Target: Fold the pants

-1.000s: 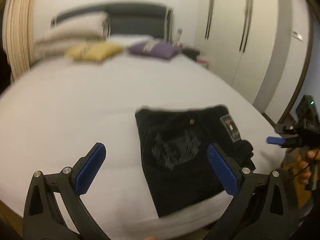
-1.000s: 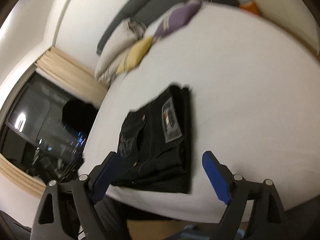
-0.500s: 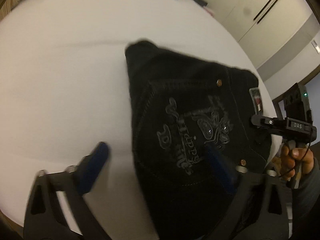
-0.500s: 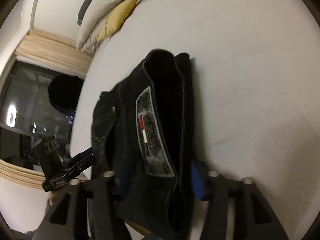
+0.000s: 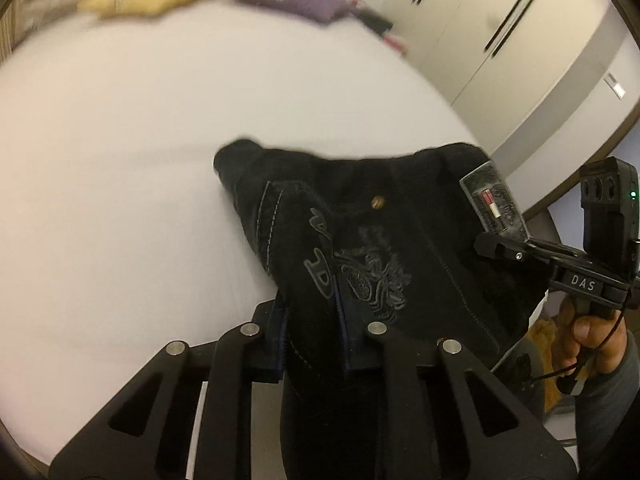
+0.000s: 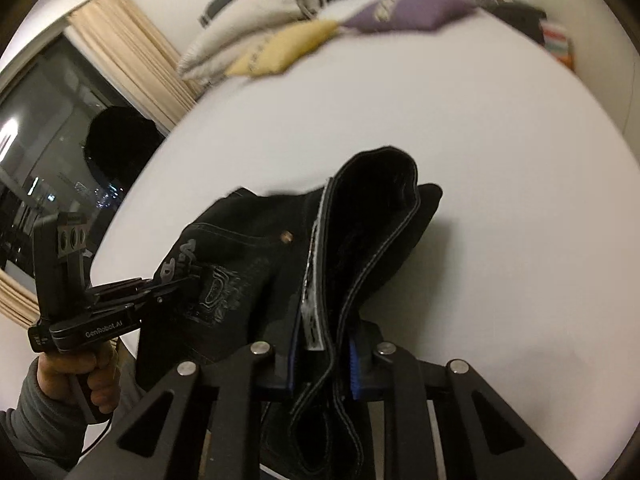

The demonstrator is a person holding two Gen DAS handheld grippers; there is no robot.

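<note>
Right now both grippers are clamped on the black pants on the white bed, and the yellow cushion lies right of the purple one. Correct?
Not quite. The yellow cushion lies left of the purple cushion, as the right wrist view shows. The rest holds: the left gripper and right gripper are closing on the black pants on the white bed.

The room light is soft and a bit dim. The white bed (image 5: 168,128) looks gray-pink and has no hard glare. The black pants (image 5: 380,248) are so dark that their folds are hard to see. The pillows (image 6: 288,48) at the far end are blurry, and so is the curtain (image 6: 132,60). The window (image 6: 44,132) is dark with small bright lights in it. Both pictures bend round at the edges, with black corners. A soft shadow lies beside the pants in the right view.
</note>
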